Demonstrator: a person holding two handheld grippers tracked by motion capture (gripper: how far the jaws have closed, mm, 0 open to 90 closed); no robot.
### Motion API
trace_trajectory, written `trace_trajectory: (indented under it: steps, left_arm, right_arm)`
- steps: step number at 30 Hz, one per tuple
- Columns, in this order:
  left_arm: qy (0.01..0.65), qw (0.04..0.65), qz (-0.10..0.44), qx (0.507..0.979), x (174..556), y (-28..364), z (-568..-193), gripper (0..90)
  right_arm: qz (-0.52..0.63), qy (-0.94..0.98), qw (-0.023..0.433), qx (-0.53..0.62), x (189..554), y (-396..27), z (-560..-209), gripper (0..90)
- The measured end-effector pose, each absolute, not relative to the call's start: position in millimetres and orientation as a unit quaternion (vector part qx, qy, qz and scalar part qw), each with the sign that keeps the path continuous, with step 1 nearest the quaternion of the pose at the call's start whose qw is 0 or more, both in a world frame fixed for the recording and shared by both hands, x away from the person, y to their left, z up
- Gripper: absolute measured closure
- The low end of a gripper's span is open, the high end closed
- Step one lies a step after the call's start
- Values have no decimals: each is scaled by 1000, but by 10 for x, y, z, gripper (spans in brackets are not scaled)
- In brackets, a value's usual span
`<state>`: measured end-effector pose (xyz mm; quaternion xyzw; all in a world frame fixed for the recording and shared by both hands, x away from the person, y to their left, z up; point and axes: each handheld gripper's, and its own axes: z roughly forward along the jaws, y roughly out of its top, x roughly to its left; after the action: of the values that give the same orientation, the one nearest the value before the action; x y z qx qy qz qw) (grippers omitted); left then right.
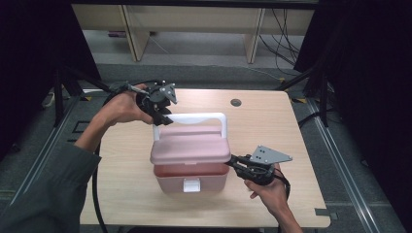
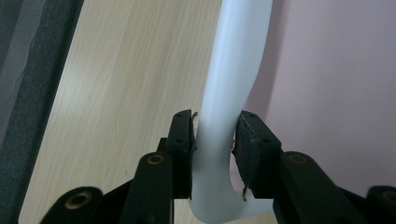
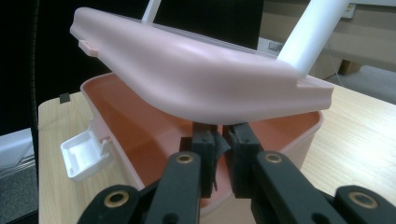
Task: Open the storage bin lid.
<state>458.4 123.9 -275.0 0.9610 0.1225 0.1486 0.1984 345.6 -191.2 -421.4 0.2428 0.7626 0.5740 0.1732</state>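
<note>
The raised pink lid [image 1: 190, 147] hides most of the inside of the box [image 1: 190, 177] in the high view; what lies in it cannot be told. In the left gripper view, the white handle [image 2: 233, 84] is cut off at the top edge and its foot at the bottom edge. In the right gripper view, the lid's underside covers the fingertips [image 3: 205, 133] of the right gripper [image 3: 218, 140], so whether they touch it cannot be told.

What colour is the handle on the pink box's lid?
White. The handle shows best in the left gripper view, beside the pink lid.
</note>
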Motion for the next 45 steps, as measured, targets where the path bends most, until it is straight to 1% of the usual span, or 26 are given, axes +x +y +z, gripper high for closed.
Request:
trace_trajectory:
  steps: [1,2,3,6,8,9,12,15,16,17,21,25,26,29,30,33,35,38,39,40,41,43,45]
  left_arm:
    - [133,201,151,959,4586,1254,-2743,574]
    - [137,208,153,956,4583,1276,-2739,554]
    - [148,226,159,949,4573,1300,-2736,545]
    - [179,245,184,935,4553,1406,-2676,451]
    - [193,273,192,923,4520,1500,-2640,419]
    - [203,287,191,916,4490,1542,-2638,407]
    - [216,296,198,909,4392,1665,-2674,377]
    - [231,292,206,905,4307,1794,-2755,359]
    - [240,299,207,900,4282,1837,-2789,356]
    - [247,302,204,898,4264,1891,-2816,352]
    - [283,314,200,884,4174,2063,-2982,327]
    - [299,324,204,874,4072,2202,-3177,321]
    - [305,324,203,872,4045,2228,-3225,321]
    - [310,326,205,869,3964,2285,-3355,318]
    - [311,329,207,867,3935,2295,-3396,318]
    - [311,335,208,865,3847,2313,-3505,316]
    - [318,344,204,860,3806,2321,-3582,313]
    - [329,366,192,849,3741,2295,-3694,304]
    - [337,385,179,841,3715,2277,-3732,301]
    - [347,411,155,829,3687,2248,-3779,299]
    - [350,416,140,827,3666,2233,-3806,299]
    - [359,416,147,822,3629,2192,-3855,297]
    - [357,408,143,828,3628,2150,-3892,299]
  right_arm:
    - [572,766,167,243,3453,-1913,-4208,847]
    - [572,766,168,241,3459,-1914,-4205,849]
    - [574,766,159,242,3458,-1910,-4204,851]
    - [571,768,162,243,3462,-1907,-4200,852]
    - [572,768,156,240,3475,-1897,-4209,852]
    - [570,769,163,238,3484,-1898,-4208,852]
    - [572,769,157,238,3487,-1881,-4207,852]
    - [571,770,161,235,3505,-1887,-4187,852]
    - [574,769,155,235,3506,-1881,-4184,852]
    - [574,766,165,238,3503,-1875,-4178,852]
    - [576,767,158,233,3524,-1869,-4146,852]
    - [573,768,166,232,3537,-1879,-4104,852]
    - [578,767,157,231,3547,-1867,-4101,852]
    - [576,768,152,237,3551,-1865,-4064,852]
    - [578,765,170,229,3575,-1875,-4051,852]
    - [586,761,155,233,3589,-1873,-4020,853]
    - [584,761,159,233,3596,-1875,-3993,853]
    - [593,755,153,233,3617,-1866,-3967,851]
    - [591,757,164,227,3633,-1872,-3955,850]
    - [591,758,146,235,3636,-1865,-3943,850]
    - [591,758,146,235,3636,-1865,-3943,850]
    - [596,753,158,230,3657,-1870,-3934,850]
    - [594,754,151,234,3659,-1866,-3928,850]
